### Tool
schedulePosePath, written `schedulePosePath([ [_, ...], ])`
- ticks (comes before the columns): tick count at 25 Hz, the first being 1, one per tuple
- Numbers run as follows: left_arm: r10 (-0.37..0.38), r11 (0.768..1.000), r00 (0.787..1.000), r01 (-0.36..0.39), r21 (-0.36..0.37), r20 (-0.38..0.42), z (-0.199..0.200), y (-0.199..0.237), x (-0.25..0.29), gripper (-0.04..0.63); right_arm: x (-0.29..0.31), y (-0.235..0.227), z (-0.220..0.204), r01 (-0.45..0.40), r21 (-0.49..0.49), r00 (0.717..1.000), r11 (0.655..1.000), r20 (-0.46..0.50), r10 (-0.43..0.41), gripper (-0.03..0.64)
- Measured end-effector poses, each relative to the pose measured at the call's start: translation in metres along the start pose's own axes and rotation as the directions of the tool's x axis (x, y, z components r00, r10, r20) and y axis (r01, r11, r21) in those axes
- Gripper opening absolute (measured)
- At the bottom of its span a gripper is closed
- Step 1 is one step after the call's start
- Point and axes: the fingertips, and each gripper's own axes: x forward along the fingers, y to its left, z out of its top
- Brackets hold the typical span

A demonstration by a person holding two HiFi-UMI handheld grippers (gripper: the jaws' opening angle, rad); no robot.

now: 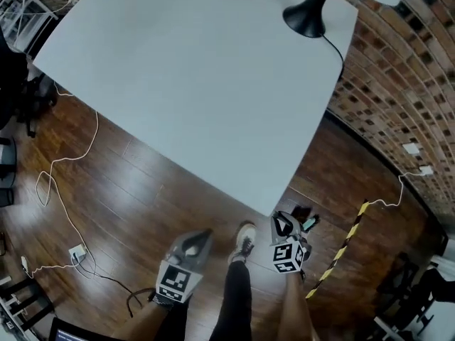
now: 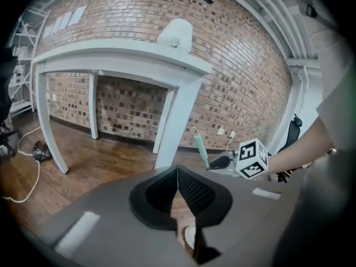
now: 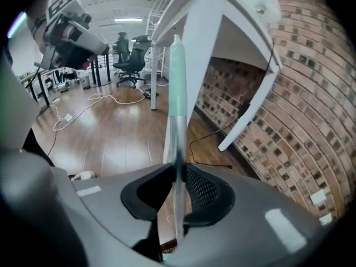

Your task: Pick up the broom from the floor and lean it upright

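My right gripper (image 3: 179, 168) is shut on the broom handle (image 3: 177, 88), a silvery pole with a mint-green grip end that stands up in front of the white table's leg. In the head view that gripper (image 1: 284, 224) is low by the table's near corner, with the green handle end (image 1: 310, 223) beside it. The left gripper view shows the same green end (image 2: 200, 146) sticking up next to the right gripper's marker cube (image 2: 253, 157). My left gripper (image 1: 201, 236) hangs beside the person's leg; its jaws (image 2: 178, 171) meet at the tips with nothing between them. The broom head is hidden.
A large white table (image 1: 199, 69) with a black lamp base (image 1: 307, 16) fills the space ahead, against a brick wall (image 1: 398, 84). White cables (image 1: 64, 190) trail over the wooden floor at left. A yellow-and-black striped strip (image 1: 341, 251) lies at right. Office chairs (image 3: 130, 52) stand far off.
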Motion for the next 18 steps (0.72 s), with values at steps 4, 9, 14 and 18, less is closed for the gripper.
schedulePosePath([
  [4,-0.016,0.999,1.000,0.016,0.048,-0.019,0.020,-0.021,0.024,-0.005,0.000,-0.061,0.012,0.026,0.108,0.998,0.994,0.050,-0.031,0.087],
  [9,0.017,0.998,1.000,-0.015,0.058,-0.024,0.043,-0.027,0.051,-0.005,0.014,-0.119,0.051,0.004,0.201,0.990,0.980,0.138,-0.033,0.087],
  [14,0.090,0.995,0.996,-0.089,0.034,-0.029,0.052,-0.011,0.067,-0.005,0.037,-0.153,0.093,0.002,0.248,0.982,0.969,0.181,-0.048,0.087],
  [18,0.146,0.989,0.989,-0.145,0.030,-0.030,0.057,-0.001,0.074,-0.005,0.047,-0.173,0.124,-0.005,0.277,0.972,0.961,0.226,-0.060,0.087],
])
